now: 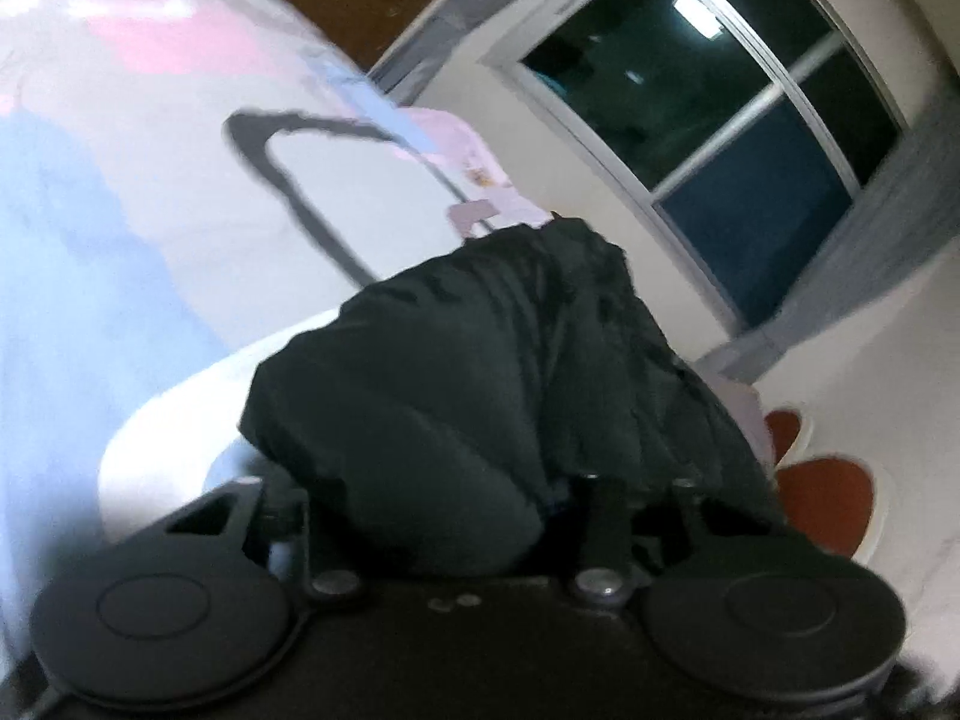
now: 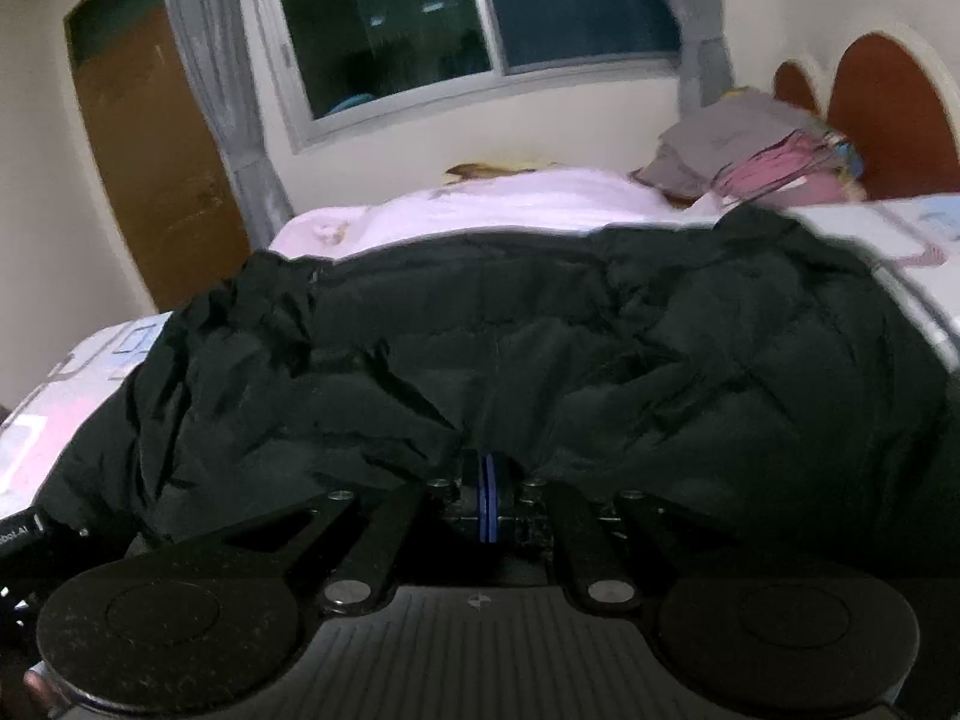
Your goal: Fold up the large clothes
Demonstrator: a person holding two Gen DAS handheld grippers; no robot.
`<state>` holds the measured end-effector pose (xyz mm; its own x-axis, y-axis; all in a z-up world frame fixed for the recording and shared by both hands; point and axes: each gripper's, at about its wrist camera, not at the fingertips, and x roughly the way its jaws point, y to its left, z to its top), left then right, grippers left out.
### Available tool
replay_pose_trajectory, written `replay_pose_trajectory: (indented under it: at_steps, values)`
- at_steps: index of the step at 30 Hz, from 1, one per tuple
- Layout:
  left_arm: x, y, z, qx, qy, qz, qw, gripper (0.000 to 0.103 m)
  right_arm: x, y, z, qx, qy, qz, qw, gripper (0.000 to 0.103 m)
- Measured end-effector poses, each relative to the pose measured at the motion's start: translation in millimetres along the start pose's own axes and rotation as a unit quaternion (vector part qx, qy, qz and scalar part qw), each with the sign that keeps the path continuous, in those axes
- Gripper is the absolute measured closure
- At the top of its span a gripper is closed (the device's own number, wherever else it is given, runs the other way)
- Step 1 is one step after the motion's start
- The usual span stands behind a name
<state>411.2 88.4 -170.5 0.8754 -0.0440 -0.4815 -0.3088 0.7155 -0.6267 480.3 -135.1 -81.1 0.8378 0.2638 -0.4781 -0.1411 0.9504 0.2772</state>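
Observation:
A large black puffy jacket (image 2: 540,348) lies spread across the bed (image 2: 84,384), rumpled along its near edge. My right gripper (image 2: 487,480) is at that near edge with its blue-edged pads pressed together, and the fabric's creases run into their tips. In the left wrist view the jacket (image 1: 456,372) is bunched into a tall mound over my left gripper (image 1: 444,480). A thick fold fills the gap between its fingers and hides their tips. The patterned white bedsheet (image 1: 180,192) shows behind and to the left.
A pink blanket (image 2: 492,204) lies behind the jacket. A stack of grey and pink clothes (image 2: 750,150) sits by the red-brown headboard (image 2: 888,114). A dark window (image 2: 480,18) with grey curtains and a brown door (image 2: 156,156) line the far wall.

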Motion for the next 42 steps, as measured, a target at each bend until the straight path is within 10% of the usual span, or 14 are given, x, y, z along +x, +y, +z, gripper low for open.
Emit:
replay_pose_trajectory:
  at_steps: [5, 9, 15, 19, 23, 35, 42]
  values:
    - [4, 5, 0, -0.013, 0.010, 0.006, 0.9999, 0.052, 32, -14, -15, 0.033, 0.060, 0.012, 0.998, 0.103]
    - [-7, -19, 3, 0.048, -0.012, -0.010, 0.9987, 0.079, 27, -18, -6, 0.052, 0.076, 0.006, 0.996, 0.103]
    - [-22, -65, 5, 0.157, -0.025, -0.012, 0.9872, 0.083, 30, -43, -8, 0.107, 0.089, 0.036, 0.990, 0.103]
    - [-35, -124, -2, 0.274, -0.041, -0.029, 0.9604, 0.083, 29, -50, -12, 0.106, 0.086, 0.040, 0.990, 0.103]
    - [-43, -189, -23, 0.394, -0.035, -0.060, 0.9164, 0.082, 27, -63, -20, 0.156, 0.083, 0.056, 0.983, 0.103]
    - [-19, -300, -112, 0.549, 0.071, -0.161, 0.8168, 0.082, -32, -137, -32, 0.289, 0.035, 0.092, 0.952, 0.103]
    - [25, -308, -154, 0.479, 0.139, -0.185, 0.8466, 0.082, -84, -205, -27, 0.313, 0.019, 0.054, 0.948, 0.103]
